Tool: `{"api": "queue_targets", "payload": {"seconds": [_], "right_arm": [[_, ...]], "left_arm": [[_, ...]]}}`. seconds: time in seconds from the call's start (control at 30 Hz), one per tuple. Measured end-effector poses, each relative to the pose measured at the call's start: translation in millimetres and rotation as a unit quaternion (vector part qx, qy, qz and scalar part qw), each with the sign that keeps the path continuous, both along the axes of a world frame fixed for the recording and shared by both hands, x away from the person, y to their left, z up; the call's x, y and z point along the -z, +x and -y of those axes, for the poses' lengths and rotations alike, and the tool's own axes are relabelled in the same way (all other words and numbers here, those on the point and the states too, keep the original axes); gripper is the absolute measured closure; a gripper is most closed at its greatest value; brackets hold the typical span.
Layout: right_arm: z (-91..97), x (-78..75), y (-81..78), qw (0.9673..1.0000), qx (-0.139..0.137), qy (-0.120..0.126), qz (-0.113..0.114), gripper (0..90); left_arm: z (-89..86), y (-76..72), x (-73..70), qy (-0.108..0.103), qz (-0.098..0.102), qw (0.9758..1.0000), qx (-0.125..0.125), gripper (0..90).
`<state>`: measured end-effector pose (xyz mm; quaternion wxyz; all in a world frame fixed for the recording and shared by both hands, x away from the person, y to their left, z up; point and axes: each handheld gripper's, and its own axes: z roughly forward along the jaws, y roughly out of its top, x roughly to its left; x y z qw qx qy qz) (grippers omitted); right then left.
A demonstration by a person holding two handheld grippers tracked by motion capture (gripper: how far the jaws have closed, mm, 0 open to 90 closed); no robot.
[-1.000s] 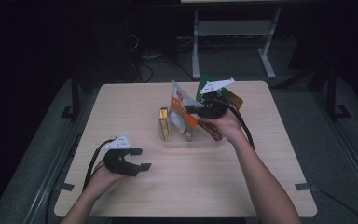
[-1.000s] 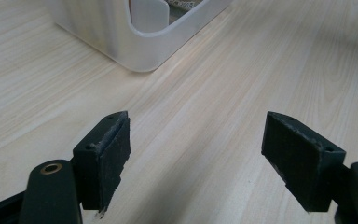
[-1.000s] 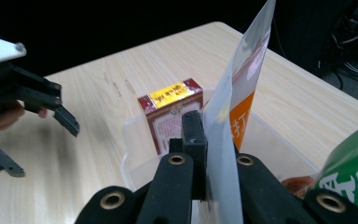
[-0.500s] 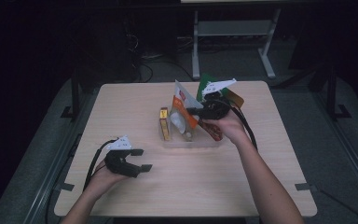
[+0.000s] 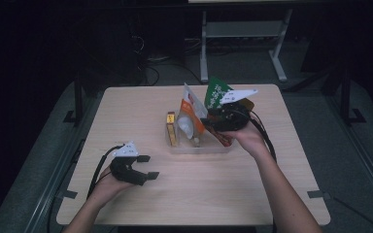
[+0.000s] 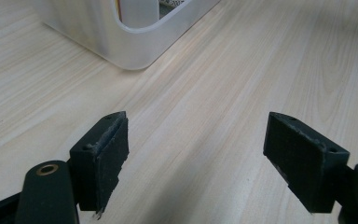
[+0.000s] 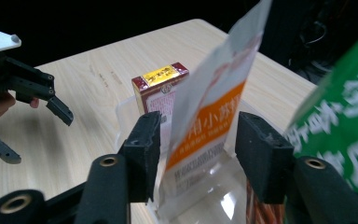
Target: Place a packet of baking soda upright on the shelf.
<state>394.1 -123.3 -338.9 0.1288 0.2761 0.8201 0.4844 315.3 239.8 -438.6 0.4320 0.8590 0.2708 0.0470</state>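
The pale wooden bench (image 5: 141, 111) carries a clear plastic rectangular tray (image 5: 200, 146) near its middle, with packets standing upright in it. Tallest at the far side is a green printed packet (image 5: 214, 90). Beside it stands the white-and-orange printed pouch (image 7: 212, 116), the thing in hand: it rises upright inside the tray, long axis vertical, directly between the jaws of the right hand-held gripper (image 7: 198, 158). Those jaws have just been opening; gaps show on both sides of the pouch, so the pads no longer press it and it appears to stand on its own. Left of the pouch in the tray is a small red-and-yellow carton (image 5: 171, 128), also upright.

The right hand-held gripper (image 5: 212, 124) sits at the tray's right edge, far nearer the pouch than the left. Its likely next move, drawing back clear, depends on the pouch staying straight ahead and untouched.

The left hand-held gripper (image 5: 143, 167) rests low over bare bench, well apart from the tray, jaws wide open and empty.
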Motion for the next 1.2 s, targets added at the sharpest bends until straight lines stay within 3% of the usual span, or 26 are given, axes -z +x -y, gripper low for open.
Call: {"api": "queue_targets", "payload": {"seconds": [0.1, 0.3, 0.37, 0.43, 0.7, 0.93, 1.07, 1.2], "right_arm": [[9.6, 3.0, -8.2, 0.9999, 0.004, 0.01, -0.004, 47.7], [26.6, 10.3, -27.3, 0.9999, 0.003, 0.008, -0.012, 45.2], [30.5, 14.1, -32.4, 0.9999, 0.001, 0.003, -0.017, 44.4], [34.6, 19.8, -39.1, 0.9998, -0.001, -0.003, -0.018, 44.2], [45.1, 45.5, -65.9, 0.9983, -0.017, -0.043, -0.034, 40.5], [49.7, 65.3, -85.1, 0.9968, -0.032, -0.063, -0.036, 38.1], [53.1, 78.7, -93.5, 0.9956, -0.041, -0.069, -0.049, 37.0], [54.6, 91.8, -98.1, 0.9934, -0.044, -0.088, -0.059, 36.8]], "left_arm": [[1.1, -1.5, -0.1, 0.002, 0.007, 1.0, 0.005, 21.6], [4.6, -5.0, -0.8, 0.007, 0.013, 0.9998, 0.012, 21.6], [5.5, -6.8, -1.4, 0.006, 0.008, 0.9998, 0.015, 21.6], [5.3, -9.4, -2.1, -0.015, -0.008, 0.9996, 0.022, 21.6], [-0.1, -25.2, -5.7, 0.018, 0.011, 0.9993, 0.03, 21.7], [-4.6, -37.4, 0.7, 0.04, 0.0, 0.9988, 0.029, 21.7], [-8.9, -42.6, 4.7, 0.047, -0.003, 0.9984, 0.03, 21.7], [-8.2, -42.7, 6.8, 0.058, -0.007, 0.9971, 0.048, 21.7]]}}
